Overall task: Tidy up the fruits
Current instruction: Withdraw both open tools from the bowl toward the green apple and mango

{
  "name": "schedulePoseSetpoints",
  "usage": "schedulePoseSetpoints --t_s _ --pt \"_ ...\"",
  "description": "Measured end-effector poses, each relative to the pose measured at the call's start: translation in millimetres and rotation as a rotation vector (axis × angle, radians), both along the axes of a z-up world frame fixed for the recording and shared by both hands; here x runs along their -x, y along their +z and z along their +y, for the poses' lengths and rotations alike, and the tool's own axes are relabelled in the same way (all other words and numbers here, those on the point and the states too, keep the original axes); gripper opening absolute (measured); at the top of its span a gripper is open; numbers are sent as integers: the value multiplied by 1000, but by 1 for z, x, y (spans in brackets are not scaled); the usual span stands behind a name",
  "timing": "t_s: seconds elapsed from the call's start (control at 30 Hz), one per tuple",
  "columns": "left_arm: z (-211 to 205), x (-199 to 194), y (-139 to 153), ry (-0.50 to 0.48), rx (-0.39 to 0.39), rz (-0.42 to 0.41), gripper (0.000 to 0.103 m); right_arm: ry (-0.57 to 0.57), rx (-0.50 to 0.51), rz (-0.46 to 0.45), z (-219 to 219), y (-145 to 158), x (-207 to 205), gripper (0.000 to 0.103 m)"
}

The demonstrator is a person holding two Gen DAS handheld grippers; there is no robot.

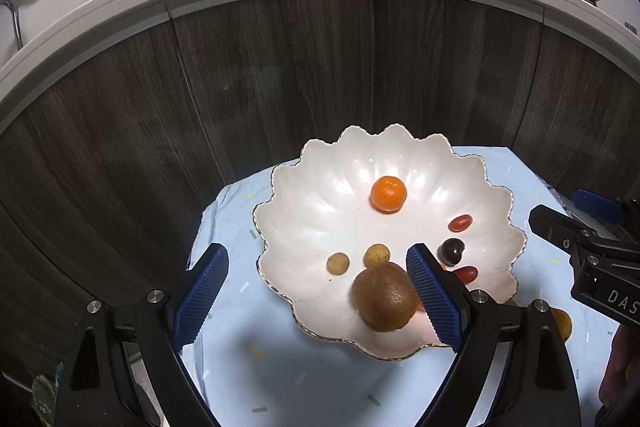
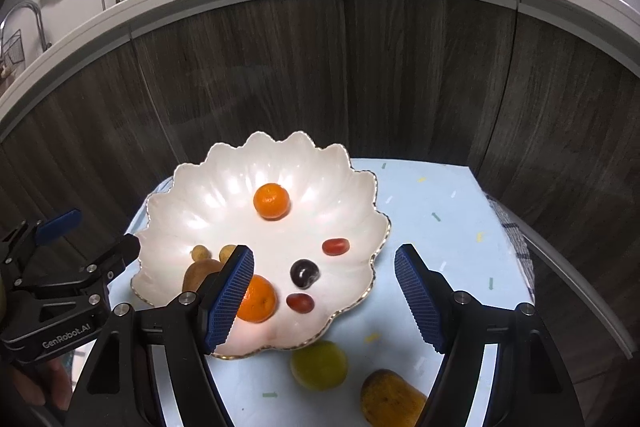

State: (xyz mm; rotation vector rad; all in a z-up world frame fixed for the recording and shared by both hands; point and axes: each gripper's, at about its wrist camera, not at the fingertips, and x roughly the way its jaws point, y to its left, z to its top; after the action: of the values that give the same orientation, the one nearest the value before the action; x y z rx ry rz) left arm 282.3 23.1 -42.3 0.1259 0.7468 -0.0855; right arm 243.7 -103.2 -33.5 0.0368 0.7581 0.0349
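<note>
A white scalloped bowl (image 1: 320, 211) (image 2: 192, 219) sits on a pale blue cloth. In it lie an orange mandarin (image 1: 388, 193) (image 2: 271, 201), a second mandarin (image 2: 258, 299), a brown kiwi (image 1: 385, 297) (image 2: 198, 273), two small tan fruits (image 1: 338, 263) (image 1: 376, 254), two red tomatoes (image 1: 460, 223) (image 2: 335, 246) and a dark plum (image 1: 452, 251) (image 2: 304, 273). My left gripper (image 1: 318, 291) is open and empty above the bowl's near rim, the kiwi beside its right finger. My right gripper (image 2: 324, 299) is open and empty over the bowl's right edge.
A green-yellow fruit (image 2: 319, 365) and a yellow-brown fruit (image 2: 390, 397) lie on the cloth (image 2: 440, 227) in front of the bowl. Dark wood cabinet doors (image 1: 280, 87) rise behind the table. A countertop above carries pots and dishes.
</note>
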Motion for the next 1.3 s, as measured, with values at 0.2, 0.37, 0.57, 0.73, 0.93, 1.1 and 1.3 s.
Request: schedulePoseSetpoints --t_s 0.2,0.37,0.57,0.73,0.93,1.1,1.3 --pt "-6 10 11 -14 -4 -20 92 -10 -2 -19 -6 8 11 74" --pt "-12 18 18 -28 -2 -33 92 -21 -9 -32 -12 14 20 74" --pt "-21 30 23 -45 3 -42 92 -34 -16 -42 -21 18 31 74" --pt "-26 40 25 -53 11 -41 95 -47 -19 -42 -28 19 41 74" --pt "-33 52 22 -64 16 -31 95 -55 -15 -45 -34 20 52 74" --pt "-38 59 20 -76 18 -25 95 -61 -14 -47 -39 19 60 74" --pt "-45 69 20 -89 15 -22 95 -70 -8 -43 -46 14 72 74"
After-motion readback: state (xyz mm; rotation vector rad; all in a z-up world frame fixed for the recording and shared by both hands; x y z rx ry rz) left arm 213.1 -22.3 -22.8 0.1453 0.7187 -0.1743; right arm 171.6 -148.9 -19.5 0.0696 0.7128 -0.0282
